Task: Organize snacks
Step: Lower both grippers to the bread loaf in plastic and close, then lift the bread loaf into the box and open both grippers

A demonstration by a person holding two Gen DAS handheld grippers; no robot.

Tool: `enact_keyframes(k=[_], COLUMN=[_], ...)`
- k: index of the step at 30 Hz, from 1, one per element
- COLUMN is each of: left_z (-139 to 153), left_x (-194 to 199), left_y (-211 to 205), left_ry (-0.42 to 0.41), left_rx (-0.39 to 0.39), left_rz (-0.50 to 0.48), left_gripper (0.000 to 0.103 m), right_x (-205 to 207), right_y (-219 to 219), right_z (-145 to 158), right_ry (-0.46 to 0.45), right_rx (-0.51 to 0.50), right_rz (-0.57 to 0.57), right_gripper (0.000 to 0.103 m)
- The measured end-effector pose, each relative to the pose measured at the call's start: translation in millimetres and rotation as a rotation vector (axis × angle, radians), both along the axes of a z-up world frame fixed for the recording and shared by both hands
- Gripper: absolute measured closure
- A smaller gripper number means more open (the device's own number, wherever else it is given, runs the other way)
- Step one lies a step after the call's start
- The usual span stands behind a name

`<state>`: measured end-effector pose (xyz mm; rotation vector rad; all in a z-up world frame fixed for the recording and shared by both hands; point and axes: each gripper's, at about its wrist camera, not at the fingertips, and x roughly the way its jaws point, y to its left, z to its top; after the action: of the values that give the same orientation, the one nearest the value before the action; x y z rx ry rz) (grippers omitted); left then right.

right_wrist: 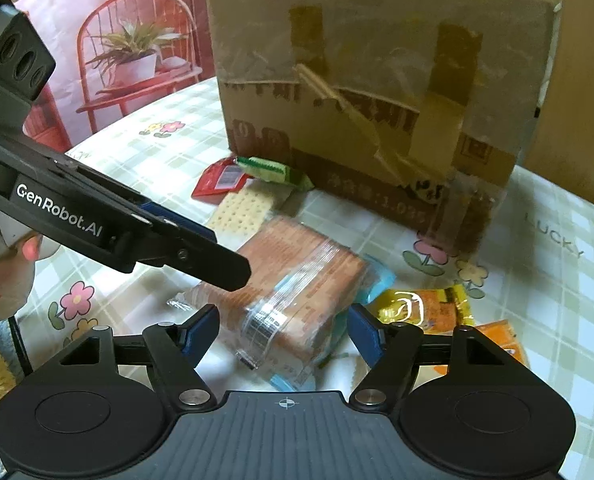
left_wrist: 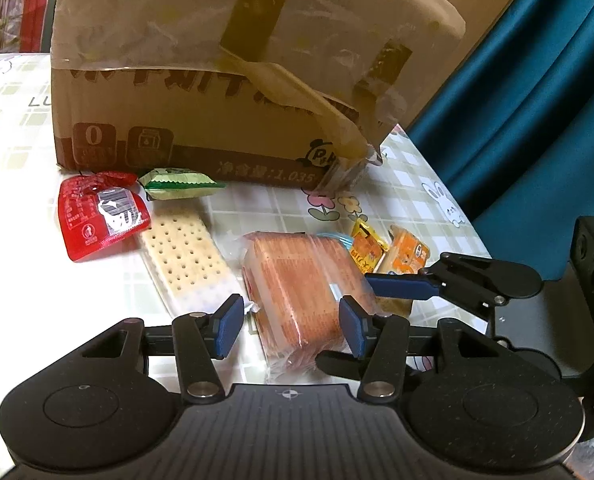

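Both grippers, left gripper (left_wrist: 291,326) and right gripper (right_wrist: 283,334), gape around the crinkly clear-wrapped rectangular biscuit pack (left_wrist: 297,288).

The left hand-held gripper (left_wrist: 291,330) stood with its jaws spread to either side of a clear-wrapped pack of brown biscuits (left_wrist: 297,288) lying on the checked worktop (left_wrist: 409,184). The right hand-held gripper (left_wrist: 393,286) reached in from the right just above that pack's far end, near two orange packets (left_wrist: 389,254). Farther back lay a pale cracker pack (left_wrist: 185,256), a red pouch (left_wrist: 97,212) and a green packet (left_wrist: 177,184) before a taped cardboard box (left_wrist: 225,80).
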<state>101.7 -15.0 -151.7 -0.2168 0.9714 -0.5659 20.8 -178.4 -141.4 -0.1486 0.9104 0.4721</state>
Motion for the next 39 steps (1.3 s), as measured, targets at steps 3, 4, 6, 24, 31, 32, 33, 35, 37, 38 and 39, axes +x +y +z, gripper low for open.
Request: enact_keyframes(k=[3, 4, 6, 24, 31, 32, 33, 35, 37, 38, 39], left_z=[-2, -2, -4, 0, 55, 65, 74, 92, 110, 119, 127], left_x=[0, 0, 1, 3, -6, -7, -9, -13, -16, -16, -16], left_y=[-1, -2, -3, -17, -16, -16, -16, -17, -18, -18, -18], left_ry=[0.006, 0.009, 0.014, -0.002, -0.151, -0.176, -0.203, -0.261, -0.317, -0.344, -0.371], left_rx=[0.002, 0.002, 0.004, -0.027, -0.039, -0.046, -0.053, -0.062, -0.068, -0.073, -0.079], left_rz=[-0.001, -0.001, -0.002, -0.041, -0.072, -0.074, -0.073, -0.075, -0.076, -0.074, -0.072], left_gripper=[0.049, 0.049, 0.049, 0.052, 0.052, 0.052, 0.052, 0.052, 0.052, 0.052, 0.052], right_x=[3, 4, 4, -2, -11, -12, -13, -14, -13, -12, -11], right_y=[-1, -1, 0, 0, 2, 2, 1, 1, 2, 2, 1], right_z=[-5, -7, -9, 9, 63, 71, 80, 100, 120, 129, 137], right_ry=[0.01, 0.012, 0.013, -0.046, -0.195, -0.215, -0.237, -0.285, -0.336, -0.359, -0.38], right_rx=[0.004, 0.003, 0.006, 0.014, 0.012, 0.017, 0.022, 0.024, 0.016, 0.012, 0.009], right_rz=[-0.002, -0.002, -0.003, -0.008, -0.008, -0.013, -0.017, -0.02, -0.016, -0.012, -0.007], right_gripper=[0.036, 0.037, 0.039, 0.054, 0.054, 0.054, 0.054, 0.054, 0.054, 0.054, 0.054])
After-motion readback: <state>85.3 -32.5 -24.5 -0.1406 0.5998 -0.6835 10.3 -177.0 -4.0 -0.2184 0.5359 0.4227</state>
